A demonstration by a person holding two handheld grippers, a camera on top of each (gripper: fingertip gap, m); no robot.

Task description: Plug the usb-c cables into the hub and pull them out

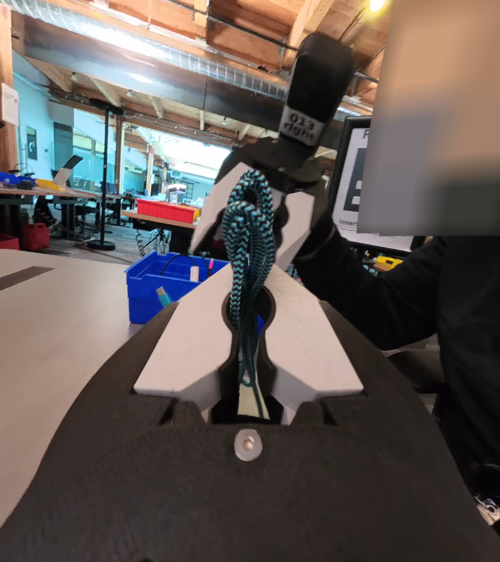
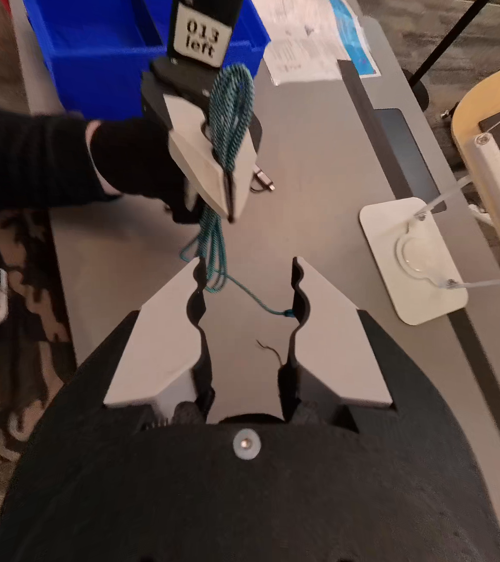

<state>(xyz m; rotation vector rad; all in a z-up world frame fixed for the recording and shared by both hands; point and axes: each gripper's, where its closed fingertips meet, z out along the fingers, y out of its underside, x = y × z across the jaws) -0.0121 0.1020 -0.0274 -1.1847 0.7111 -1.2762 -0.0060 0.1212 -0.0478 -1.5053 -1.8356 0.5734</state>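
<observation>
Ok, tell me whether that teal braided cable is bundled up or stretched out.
Bundled. The cable hangs in several loops from the shut left gripper, with one loose end trailing to the table.

Left gripper [image 2: 230,209]: black textured body, two pale grey wedge-shaped fingers [image 1: 194,343] with black wavy inner pads, silver screw [image 1: 248,444] at centre, black handle bearing white tag [image 2: 201,39]. Right gripper [image 2: 247,292]: same build, same silver screw [image 2: 246,444]. Person: black gloves [image 2: 133,158], black long sleeves [image 1: 394,301].
</observation>
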